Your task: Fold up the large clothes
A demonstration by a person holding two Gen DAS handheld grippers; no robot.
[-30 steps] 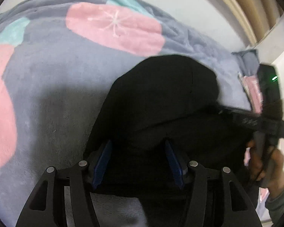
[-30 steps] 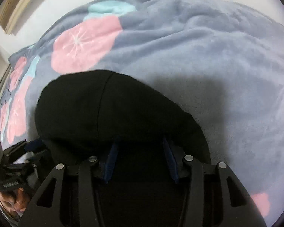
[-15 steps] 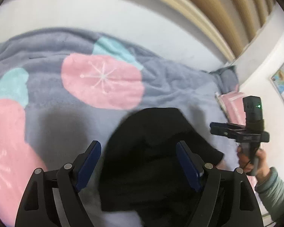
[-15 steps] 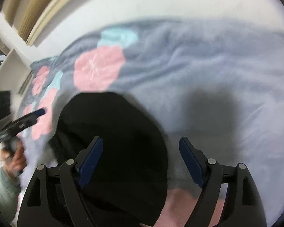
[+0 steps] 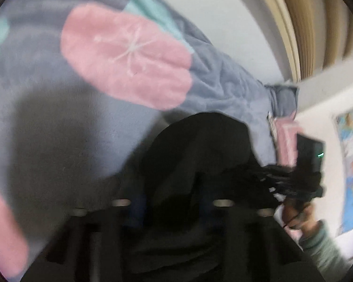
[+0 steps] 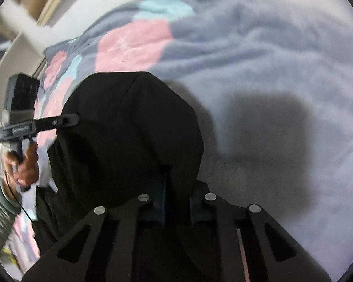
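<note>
Fleecy grey bedding with pink and teal blobs is lying beyond both sets of jaws. Motion blur is smearing the left wrist view, hiding the left gripper fingertips under cloth; I cannot tell how its jaws are standing. A black garment, soft, matte and bunched into a dome, is draping over and between the right gripper, whose jaws are pinching a fold of it.
</note>
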